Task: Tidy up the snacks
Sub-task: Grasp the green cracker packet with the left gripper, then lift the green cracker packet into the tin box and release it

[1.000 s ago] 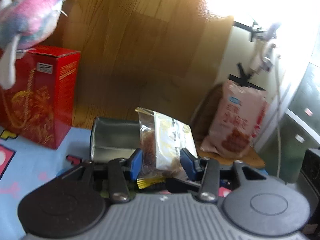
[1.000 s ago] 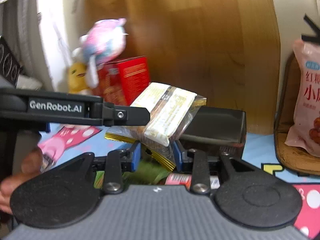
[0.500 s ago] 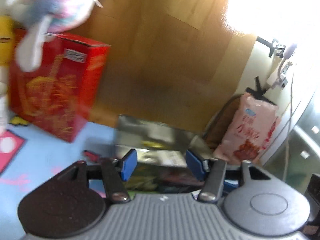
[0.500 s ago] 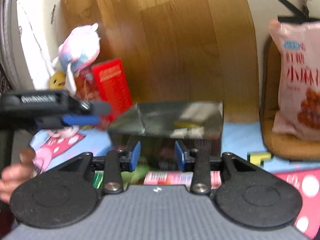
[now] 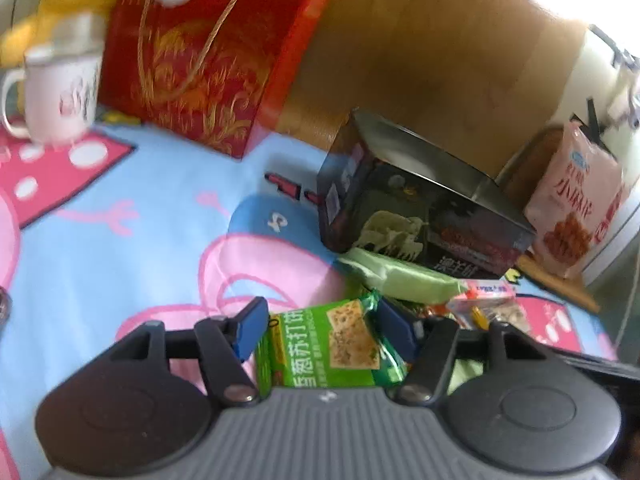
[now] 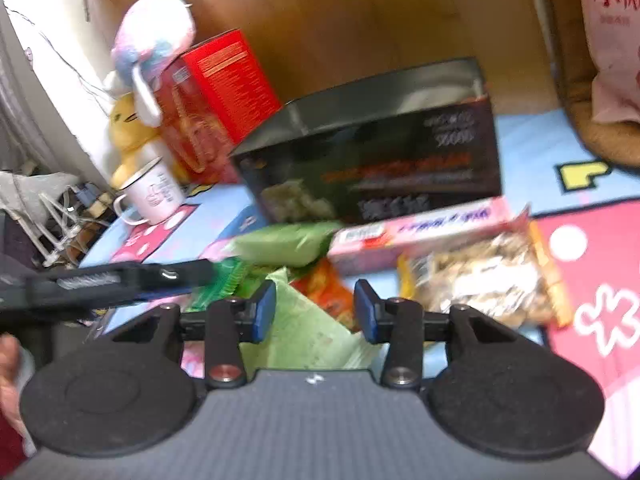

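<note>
My left gripper [image 5: 322,328] is low over the cartoon tablecloth with its jaws opening. A green cracker packet [image 5: 332,346] lies between its blue pads, loose on the cloth. My right gripper [image 6: 315,312] is also opening, above a pale green packet [image 6: 316,336] and an orange packet [image 6: 332,294], gripping neither. Just beyond the snack heap stands the open black box [image 5: 420,216] [image 6: 372,152]. One of the left gripper's fingers [image 6: 176,274] reaches in from the left of the right wrist view.
A pink snack carton [image 6: 420,228] and a clear packet of nuts [image 6: 480,280] lie before the box. Behind stand a red gift box [image 5: 208,52], a white mug [image 5: 60,96], plush toys [image 6: 156,36] and a pink snack bag [image 5: 576,200]. A wooden board backs the table.
A second ago each gripper held a clear-wrapped pastry over the black box. Both pastries were let go, and both grippers have come down to the snack heap with wider jaws.
</note>
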Demonstrator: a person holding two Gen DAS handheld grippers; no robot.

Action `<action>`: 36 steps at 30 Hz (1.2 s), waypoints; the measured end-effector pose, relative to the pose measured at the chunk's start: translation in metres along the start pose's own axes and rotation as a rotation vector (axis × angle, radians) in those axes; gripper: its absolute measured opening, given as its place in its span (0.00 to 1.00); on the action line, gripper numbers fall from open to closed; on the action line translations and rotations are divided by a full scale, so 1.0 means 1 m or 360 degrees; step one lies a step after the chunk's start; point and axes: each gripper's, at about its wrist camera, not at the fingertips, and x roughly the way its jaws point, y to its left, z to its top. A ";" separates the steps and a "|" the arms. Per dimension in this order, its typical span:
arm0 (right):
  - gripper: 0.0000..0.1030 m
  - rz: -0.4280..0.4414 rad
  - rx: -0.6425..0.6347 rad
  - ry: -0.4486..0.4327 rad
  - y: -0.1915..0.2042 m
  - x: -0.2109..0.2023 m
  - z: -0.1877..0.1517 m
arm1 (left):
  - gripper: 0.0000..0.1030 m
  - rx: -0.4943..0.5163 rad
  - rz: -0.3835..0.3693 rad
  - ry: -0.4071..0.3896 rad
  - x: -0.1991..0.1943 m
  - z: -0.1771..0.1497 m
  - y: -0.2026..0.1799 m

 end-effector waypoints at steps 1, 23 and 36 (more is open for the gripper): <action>0.44 0.0014 -0.0015 0.0017 0.003 -0.002 -0.003 | 0.59 0.0024 -0.0028 0.0017 -0.001 -0.003 -0.004; 0.49 0.0005 -0.0561 -0.0179 0.056 -0.080 -0.090 | 0.66 -0.0124 -0.0254 0.0002 -0.084 -0.046 0.034; 0.39 0.0030 -0.0567 0.0052 0.091 0.001 -0.080 | 0.37 0.0023 -0.0329 0.0154 -0.059 -0.063 0.016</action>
